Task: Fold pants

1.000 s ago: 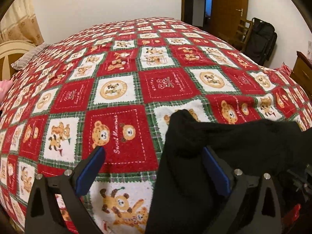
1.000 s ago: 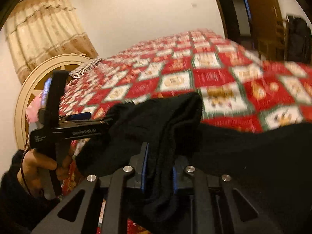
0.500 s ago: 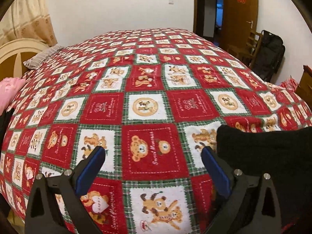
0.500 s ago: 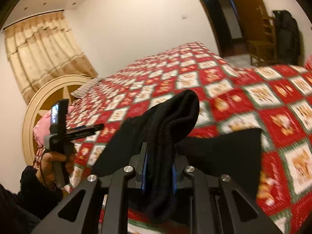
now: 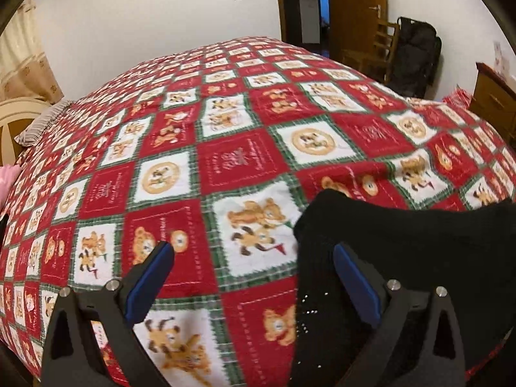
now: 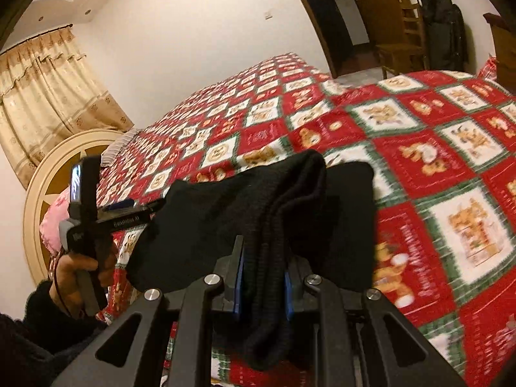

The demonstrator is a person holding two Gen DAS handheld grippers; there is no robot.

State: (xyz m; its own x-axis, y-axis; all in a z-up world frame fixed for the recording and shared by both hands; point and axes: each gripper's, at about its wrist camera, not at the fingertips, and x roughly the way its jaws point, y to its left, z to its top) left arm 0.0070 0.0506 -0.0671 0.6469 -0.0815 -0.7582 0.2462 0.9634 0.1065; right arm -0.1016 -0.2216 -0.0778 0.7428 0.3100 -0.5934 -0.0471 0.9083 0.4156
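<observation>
The black pants [image 6: 258,203] hang bunched over the red teddy-bear bedspread [image 6: 419,148]. My right gripper [image 6: 262,280] is shut on a thick fold of the pants and holds it above the bed. In the left wrist view the pants [image 5: 403,245] fill the lower right and lie against the right finger. My left gripper [image 5: 254,267] is open and empty, with its jaws wide apart over the bedspread [image 5: 245,161]. It also shows in the right wrist view [image 6: 129,208], held at the left edge of the pants.
A round cream headboard [image 6: 48,174], a striped pillow [image 5: 42,122] and a pink cushion [image 6: 56,222] lie at the head of the bed. Beyond the foot stand a wooden door [image 5: 358,9], a chair [image 5: 380,48], a black bag [image 5: 416,58] and a wooden cabinet [image 5: 493,100].
My left gripper has swung back toward the pants, which again lie against its right finger. My right gripper has kept its hold and come lower over the bed.
</observation>
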